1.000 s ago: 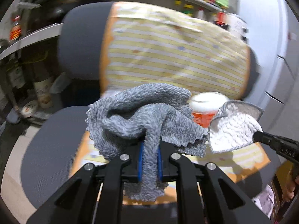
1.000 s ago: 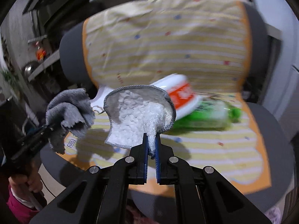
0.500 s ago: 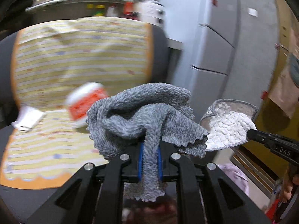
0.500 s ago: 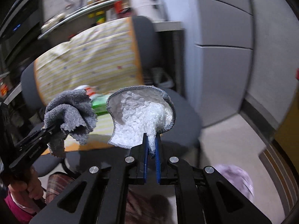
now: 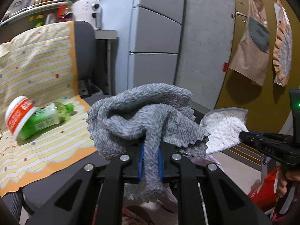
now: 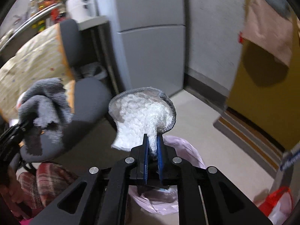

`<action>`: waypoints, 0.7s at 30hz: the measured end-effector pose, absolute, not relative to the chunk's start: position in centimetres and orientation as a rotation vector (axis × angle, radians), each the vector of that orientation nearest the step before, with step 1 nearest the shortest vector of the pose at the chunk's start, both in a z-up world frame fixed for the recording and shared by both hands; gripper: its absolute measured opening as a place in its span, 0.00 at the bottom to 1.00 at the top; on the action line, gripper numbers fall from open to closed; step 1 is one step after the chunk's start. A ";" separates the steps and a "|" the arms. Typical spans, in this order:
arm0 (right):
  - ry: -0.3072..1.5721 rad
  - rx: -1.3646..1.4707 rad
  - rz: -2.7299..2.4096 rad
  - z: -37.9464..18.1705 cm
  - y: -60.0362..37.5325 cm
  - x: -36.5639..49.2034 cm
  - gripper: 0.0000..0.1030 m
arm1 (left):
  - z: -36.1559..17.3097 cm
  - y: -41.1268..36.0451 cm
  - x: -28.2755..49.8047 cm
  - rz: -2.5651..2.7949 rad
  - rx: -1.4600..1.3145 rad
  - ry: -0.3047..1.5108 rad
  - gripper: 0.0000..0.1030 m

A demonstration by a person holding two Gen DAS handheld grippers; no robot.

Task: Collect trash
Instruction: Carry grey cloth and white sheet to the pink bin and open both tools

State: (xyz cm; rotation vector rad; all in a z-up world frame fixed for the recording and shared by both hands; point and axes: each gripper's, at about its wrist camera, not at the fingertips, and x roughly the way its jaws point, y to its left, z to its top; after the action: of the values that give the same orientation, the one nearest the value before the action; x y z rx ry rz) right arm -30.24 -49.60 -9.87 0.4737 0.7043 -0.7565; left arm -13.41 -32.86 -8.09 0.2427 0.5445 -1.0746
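A grey cabinet (image 5: 155,43) with curved panel fronts fills the background at twelve o'clock in both views, beside a mustard-yellow wall (image 5: 253,97) at two to three o'clock where cloth aprons (image 5: 251,43) hang. At nine o'clock in the left wrist view stands a grey office chair (image 5: 84,46) draped in a yellow striped cover (image 5: 37,65). On its seat lie a green plastic bottle (image 5: 46,120) on its side and, touching its far end, a white-and-orange cup (image 5: 18,114), also tipped over. Behind the chair a counter (image 5: 28,13) carries bottles and a white appliance (image 5: 86,9).

On the pale floor (image 6: 196,116) in the right wrist view, a pale pink trash bag (image 6: 187,150) sits at six o'clock, directly below the right tongs (image 6: 152,146), mostly hidden by them. A red bag (image 6: 277,200) shows at five o'clock.

The left tongs (image 5: 151,157) are pressed together on a crumpled grey cloth (image 5: 142,116), which bunches above the blue pads and hangs down through them. The right tongs have a white cloth with a grey hem (image 6: 142,118) between their blue pads; the jaws are opening, though the pads look to be touching a thin twist of it. In the left wrist view that white cloth sits at three o'clock, just beside the grey one. A hand (image 5: 285,178) grips the right handle at four o'clock.
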 end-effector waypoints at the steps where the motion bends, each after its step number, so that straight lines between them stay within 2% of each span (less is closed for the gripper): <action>1: 0.711 0.482 -0.772 -10.3 -49.9 -30.4 0.12 | -8.2 -33.2 -13.4 -1.081 0.249 0.549 0.10; 6: 0.747 0.534 -0.812 -12.4 -51.3 -31.1 0.25 | -9.1 -34.2 -13.6 -1.102 0.268 0.584 0.10; 13: 0.723 0.538 -0.805 -12.3 -51.1 -31.2 0.25 | -10.3 -35.0 -14.1 -1.145 0.296 0.620 0.10; 21: 0.609 0.555 -0.779 -10.6 -50.9 -32.4 0.25 | -11.6 -37.2 -16.2 -1.248 0.364 0.631 0.10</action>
State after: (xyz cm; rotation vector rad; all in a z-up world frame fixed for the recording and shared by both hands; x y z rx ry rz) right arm -32.44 -50.90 -10.63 0.5551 0.6089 -0.7791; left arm -16.16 -37.19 -11.58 0.3636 0.6307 -1.2481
